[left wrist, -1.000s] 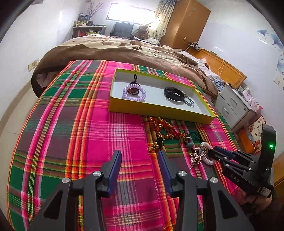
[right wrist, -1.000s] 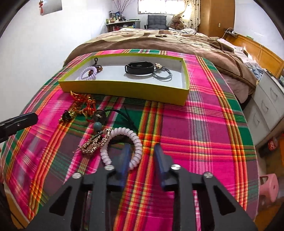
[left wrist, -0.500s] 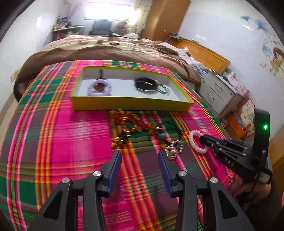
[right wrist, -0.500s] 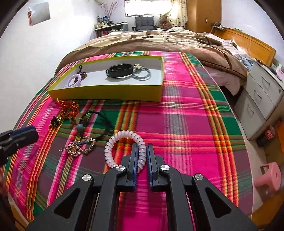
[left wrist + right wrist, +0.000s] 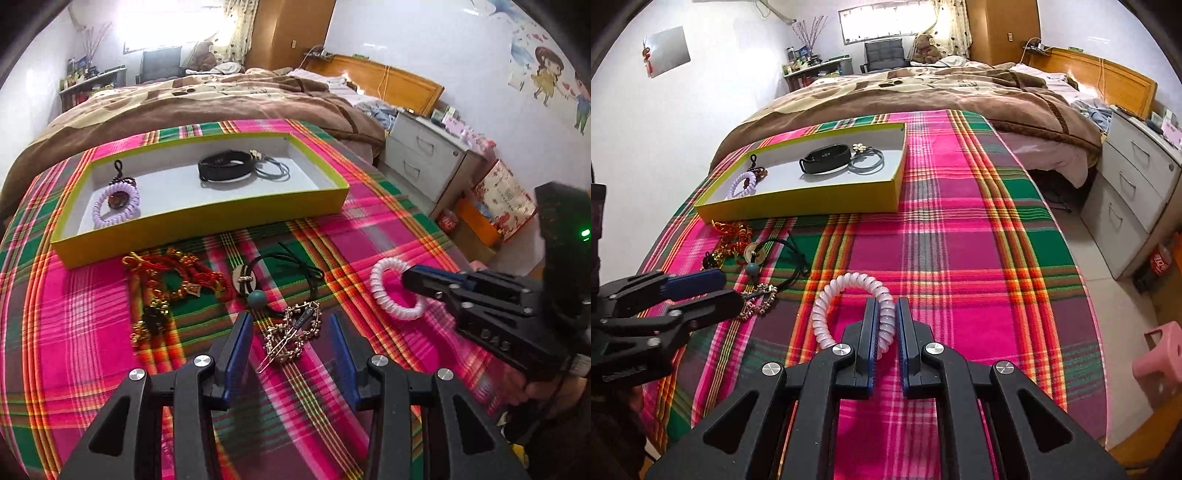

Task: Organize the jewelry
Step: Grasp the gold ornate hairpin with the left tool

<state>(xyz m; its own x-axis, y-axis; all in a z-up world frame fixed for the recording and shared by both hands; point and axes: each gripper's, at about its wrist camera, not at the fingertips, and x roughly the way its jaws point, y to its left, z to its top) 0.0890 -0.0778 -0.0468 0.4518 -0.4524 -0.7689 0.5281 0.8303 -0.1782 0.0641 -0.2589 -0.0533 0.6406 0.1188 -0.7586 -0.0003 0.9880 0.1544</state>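
A pale pink spiral hair tie (image 5: pixel 849 295) is pinched between the blue pads of the right gripper (image 5: pixel 884 314), its jaws closed on one side of the coil while the rest of the loop stands out ahead and to the left of the fingers, over the plaid cloth (image 5: pixel 979 258). The left gripper (image 5: pixel 291 332) is seen with its jaws standing apart and nothing clamped — a gold rhinestone hair clip (image 5: pixel 291 332) lies on the cloth directly between and just ahead of its fingertips. A black cord with a teal bead (image 5: pixel 257 298) is spread just beyond that clip, and a tangle of red and gold cord jewellery (image 5: pixel 166 277) lies ahead and to the left. Farther ahead of both grippers, the yellow tray (image 5: pixel 207 218) is set on the cloth; inside it are held a lilac spiral tie (image 5: pixel 115 206), a black band (image 5: pixel 225 168) and thin grey hair elastics (image 5: pixel 273 171) — the last two touching.
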